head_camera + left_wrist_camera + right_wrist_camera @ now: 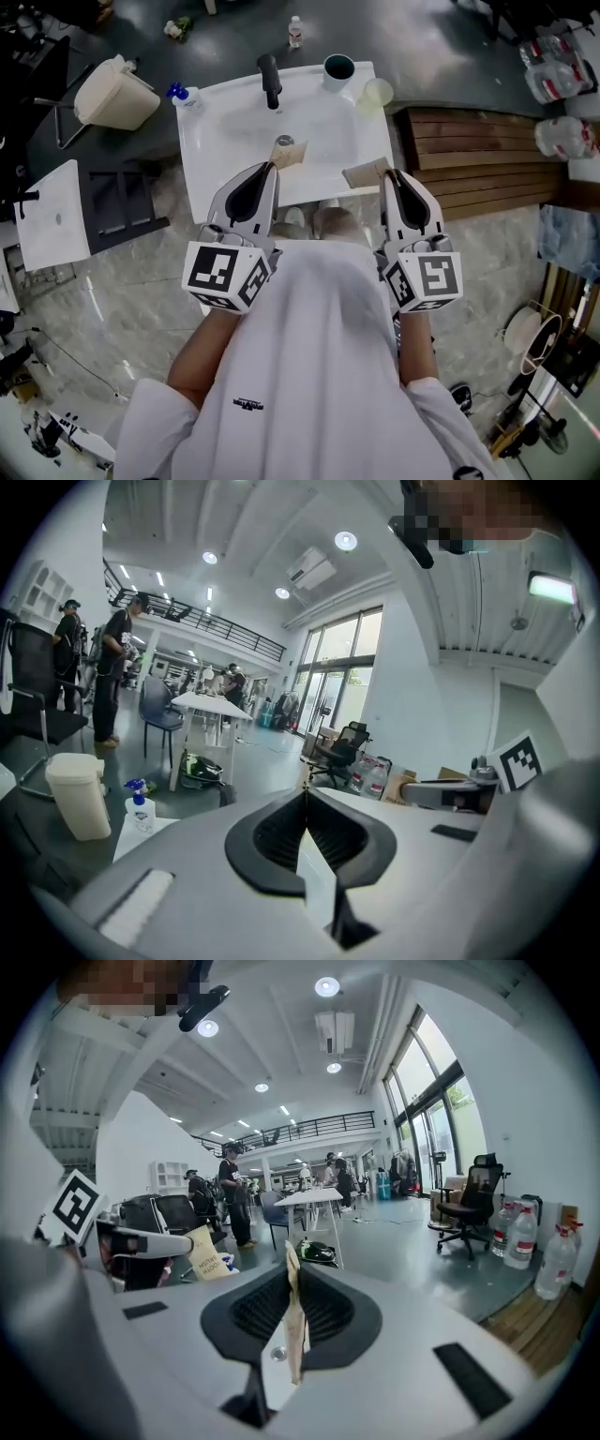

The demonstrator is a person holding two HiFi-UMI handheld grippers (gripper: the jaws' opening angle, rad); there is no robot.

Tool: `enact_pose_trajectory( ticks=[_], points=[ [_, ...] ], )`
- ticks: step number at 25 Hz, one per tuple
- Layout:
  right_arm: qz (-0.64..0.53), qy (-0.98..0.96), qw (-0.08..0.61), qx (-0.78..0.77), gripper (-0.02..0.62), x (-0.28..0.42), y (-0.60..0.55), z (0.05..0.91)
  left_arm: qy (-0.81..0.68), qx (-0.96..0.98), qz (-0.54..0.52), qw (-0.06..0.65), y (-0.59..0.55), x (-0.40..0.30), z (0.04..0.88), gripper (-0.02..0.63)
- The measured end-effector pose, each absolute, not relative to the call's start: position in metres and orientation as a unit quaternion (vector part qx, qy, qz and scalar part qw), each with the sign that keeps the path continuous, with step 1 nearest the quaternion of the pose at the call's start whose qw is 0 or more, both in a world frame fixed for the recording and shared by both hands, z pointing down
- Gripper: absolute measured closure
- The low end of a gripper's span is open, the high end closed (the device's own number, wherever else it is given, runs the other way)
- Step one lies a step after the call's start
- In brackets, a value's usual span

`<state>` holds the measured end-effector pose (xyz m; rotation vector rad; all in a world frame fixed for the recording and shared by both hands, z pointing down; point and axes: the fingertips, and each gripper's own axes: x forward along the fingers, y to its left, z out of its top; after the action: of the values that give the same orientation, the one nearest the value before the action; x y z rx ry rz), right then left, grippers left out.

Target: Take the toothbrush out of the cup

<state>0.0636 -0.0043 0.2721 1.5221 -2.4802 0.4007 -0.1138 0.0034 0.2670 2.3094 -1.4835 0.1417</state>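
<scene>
The left gripper [271, 169] is closed on a tan packet [289, 154], and the right gripper [388, 174] on a second packet [364, 173]. The cup [338, 67] stands on the sink's [225, 141] far rim, well apart; no toothbrush is seen in it. Held by thin edges only, either packet could slip into the sink.

Cameras: one overhead, two level on the grippers, around the white rectangular ceramic washbasin [225, 131].
The head view looks steeply down on the washbasin, taking in the left gripper [273, 166] and right gripper [387, 173]. Each gripper view sits close behind its own jaws, pinched on a tan paper packet [292, 1316], facing out beyond the washbasin and catching the other gripper. The blue-capped clear pump bottle [139, 808] on the washbasin's far-left corner shows in the left gripper view and head view.
</scene>
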Motion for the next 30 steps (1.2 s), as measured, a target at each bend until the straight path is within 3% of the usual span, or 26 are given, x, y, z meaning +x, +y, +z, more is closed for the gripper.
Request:
enact_pose_trajectory(
  ticks=[30],
  points=[
    [0.120, -0.873, 0.080, 0.466, 0.568, 0.068, -0.129, 0.269, -0.584, 0.784, 0.066, 0.199, -0.071, -0.103, 0.278, 0.600]
  ],
)
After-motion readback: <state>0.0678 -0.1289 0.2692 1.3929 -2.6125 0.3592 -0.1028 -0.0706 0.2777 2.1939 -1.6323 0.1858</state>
